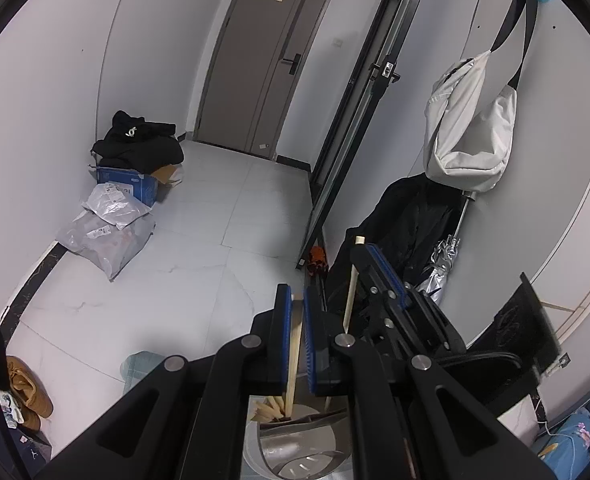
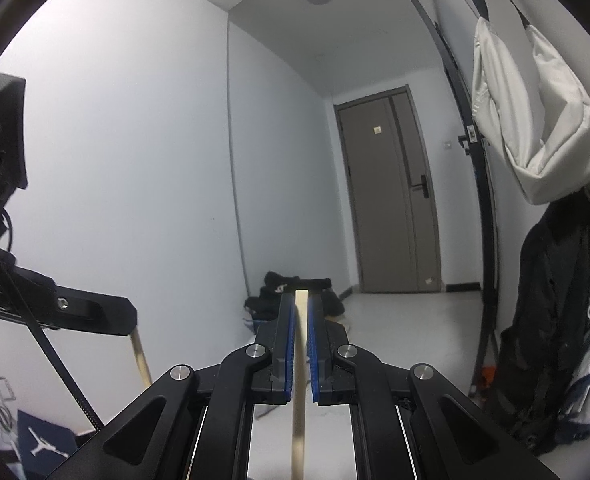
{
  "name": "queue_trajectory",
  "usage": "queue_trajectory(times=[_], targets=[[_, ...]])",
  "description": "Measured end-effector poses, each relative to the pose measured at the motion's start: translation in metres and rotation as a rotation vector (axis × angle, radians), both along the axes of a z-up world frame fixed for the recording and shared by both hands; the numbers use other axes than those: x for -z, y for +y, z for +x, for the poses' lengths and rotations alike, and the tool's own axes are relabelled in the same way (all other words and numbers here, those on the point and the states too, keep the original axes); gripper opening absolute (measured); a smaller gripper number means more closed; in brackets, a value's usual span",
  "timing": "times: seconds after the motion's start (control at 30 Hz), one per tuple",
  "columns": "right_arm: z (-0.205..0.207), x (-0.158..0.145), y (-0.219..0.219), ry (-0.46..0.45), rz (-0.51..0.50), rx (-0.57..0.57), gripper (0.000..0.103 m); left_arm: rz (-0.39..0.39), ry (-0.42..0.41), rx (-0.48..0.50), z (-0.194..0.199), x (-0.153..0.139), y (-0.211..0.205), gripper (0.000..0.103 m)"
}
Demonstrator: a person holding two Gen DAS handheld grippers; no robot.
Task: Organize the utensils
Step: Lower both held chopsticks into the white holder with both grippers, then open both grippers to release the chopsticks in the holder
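In the left wrist view my left gripper [image 1: 298, 292] is shut on a pale wooden chopstick [image 1: 295, 344] that stands nearly upright. The chopstick's lower end reaches down into a shiny metal utensil holder [image 1: 283, 446], where several more wooden sticks [image 1: 269, 404] lean. My right gripper [image 1: 369, 258] hangs just to the right, shut on a second chopstick [image 1: 350, 292]. The right wrist view shows that right gripper [image 2: 302, 300] clamped on its chopstick [image 2: 299, 380]. There the left gripper [image 2: 95, 314] is at the left edge, with its stick [image 2: 141, 356] poking out below.
Grey plastic parcels [image 1: 107, 232] and black clothes on a blue box [image 1: 135, 148] lie by the left wall. A brown door [image 1: 263, 60] closes the hallway. A white bag [image 1: 471, 120], a black coat [image 1: 407, 224] and a silver umbrella [image 1: 443, 268] hang at the right. Brown shoes [image 1: 27, 392] sit at the lower left.
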State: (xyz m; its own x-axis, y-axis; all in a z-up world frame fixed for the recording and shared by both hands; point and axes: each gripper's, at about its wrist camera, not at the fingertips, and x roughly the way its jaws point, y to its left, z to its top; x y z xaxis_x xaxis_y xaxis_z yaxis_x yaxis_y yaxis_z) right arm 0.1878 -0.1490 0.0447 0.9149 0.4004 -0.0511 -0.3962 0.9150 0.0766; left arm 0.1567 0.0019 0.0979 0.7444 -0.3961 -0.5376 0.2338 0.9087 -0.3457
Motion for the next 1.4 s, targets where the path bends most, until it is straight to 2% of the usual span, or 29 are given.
queue_trajectory(times=[0.17,0.43,0.7,0.8,0.83,0.87,0.93,1.03,1.1,1.17,1.27,1.3,1.4], targets=[[-0.005,0.0,-0.008,0.023,0.011,-0.046,0.005,0.007,0.008,-0.005,-0.003,0.003,0.001,0.003],[-0.024,-0.002,-0.017,0.036,-0.025,-0.122,0.005,0.006,0.03,0.022,-0.011,0.009,0.0,0.003],[-0.043,0.008,-0.021,0.113,-0.073,-0.211,0.008,0.029,0.113,0.076,-0.009,0.028,-0.004,0.003],[-0.046,0.012,-0.018,0.168,-0.092,-0.258,0.008,0.037,0.119,0.047,-0.011,0.03,0.0,0.004],[-0.048,0.014,-0.016,0.182,-0.1,-0.273,0.008,0.034,0.122,0.035,-0.012,0.03,0.002,0.012],[-0.049,0.015,-0.015,0.201,-0.105,-0.289,0.008,0.03,0.127,0.013,-0.014,0.03,0.005,0.026],[-0.051,0.016,-0.013,0.233,-0.114,-0.291,0.009,0.021,0.12,-0.03,-0.019,0.028,0.011,0.047],[-0.062,0.014,-0.017,0.259,-0.089,-0.283,0.016,0.042,0.065,-0.083,-0.035,0.019,0.016,0.053],[-0.075,0.009,-0.023,0.264,-0.064,-0.261,0.033,0.077,0.04,-0.124,-0.047,0.015,0.018,0.061],[-0.085,0.006,-0.027,0.276,-0.047,-0.243,0.044,0.088,0.019,-0.139,-0.056,0.012,0.019,0.065],[-0.106,0.0,-0.03,0.279,-0.038,-0.207,0.053,0.116,-0.005,-0.159,-0.069,0.007,0.019,0.071],[-0.113,-0.002,-0.032,0.28,-0.031,-0.192,0.06,0.125,-0.016,-0.166,-0.076,0.005,0.019,0.078],[-0.127,-0.01,-0.033,0.28,-0.02,-0.156,0.065,0.122,-0.055,-0.186,-0.091,0.002,0.023,0.083]])
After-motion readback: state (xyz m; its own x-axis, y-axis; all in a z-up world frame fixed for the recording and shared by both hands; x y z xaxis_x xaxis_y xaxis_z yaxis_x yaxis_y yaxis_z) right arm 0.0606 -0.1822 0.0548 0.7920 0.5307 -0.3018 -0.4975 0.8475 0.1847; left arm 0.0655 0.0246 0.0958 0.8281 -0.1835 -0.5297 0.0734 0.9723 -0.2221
